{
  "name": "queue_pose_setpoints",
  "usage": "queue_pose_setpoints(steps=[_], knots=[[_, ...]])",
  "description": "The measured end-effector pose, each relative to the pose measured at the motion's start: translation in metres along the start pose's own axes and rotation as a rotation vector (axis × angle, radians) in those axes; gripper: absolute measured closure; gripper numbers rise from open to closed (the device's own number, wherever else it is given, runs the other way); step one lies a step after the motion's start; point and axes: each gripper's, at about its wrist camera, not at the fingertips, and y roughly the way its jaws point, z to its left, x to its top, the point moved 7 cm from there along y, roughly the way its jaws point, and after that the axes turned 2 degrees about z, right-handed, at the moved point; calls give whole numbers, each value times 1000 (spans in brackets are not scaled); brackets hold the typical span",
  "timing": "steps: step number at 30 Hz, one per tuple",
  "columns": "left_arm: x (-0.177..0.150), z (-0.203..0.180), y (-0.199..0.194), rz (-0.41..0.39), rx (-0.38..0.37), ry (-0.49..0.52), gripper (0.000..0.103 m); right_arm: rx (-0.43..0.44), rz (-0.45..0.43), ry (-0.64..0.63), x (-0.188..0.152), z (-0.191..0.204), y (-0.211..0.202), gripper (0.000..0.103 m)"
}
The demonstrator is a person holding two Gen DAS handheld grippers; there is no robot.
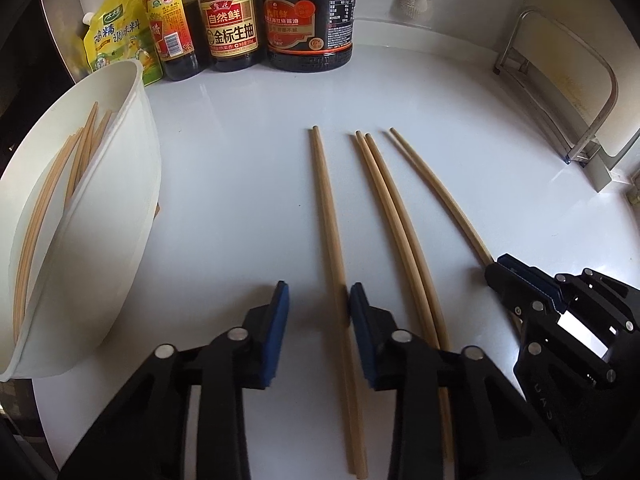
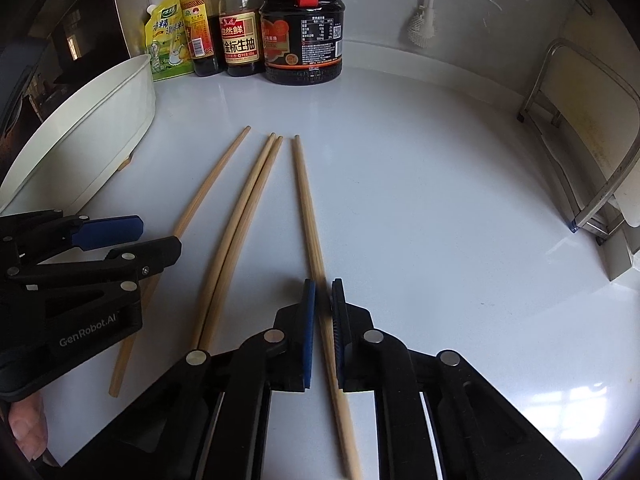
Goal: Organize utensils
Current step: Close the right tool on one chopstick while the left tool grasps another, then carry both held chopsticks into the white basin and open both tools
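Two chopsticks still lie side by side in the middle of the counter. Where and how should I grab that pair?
Take the middle pair near its thick end, coming straight down from above with the jaws across both sticks. They lie flat on the counter, touching along most of their length, so one pinch should catch both. Near the thin tips they part slightly.

- Your chopsticks (image 1: pixel 328 216) look like pale, matt wood with fine grain.
- The counter (image 1: pixel 240 184) is smooth, glossy white.
- The white container (image 1: pixel 120 208) looks like matt plastic.
- The sauce bottles (image 1: pixel 230 20) are shiny, with paper labels.
- The rack (image 1: pixel 560 92) is brushed metal.
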Motion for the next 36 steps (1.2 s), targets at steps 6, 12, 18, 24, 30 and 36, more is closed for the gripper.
queue_pose_setpoints(steps=[6,12,18,24,30,36], knots=[[-1,-3,0,26,-28,22,96,48,16,78,-1,-3,-3,97],[-7,1,-4,57,-34,45,96,86,5,177,-3,-6,-17,97],[-4,10,-21,50,-41,58,96,108,-20,242,2,-6,-37,97],[6,14,-53,7,-59,93,96,111,-60,283,4,-2,-63,97],[16,20,-83,-38,-91,124,96,109,-103,293,17,13,-86,97],[32,36,-116,-109,-119,143,96,118,-144,287,40,34,-107,97]])
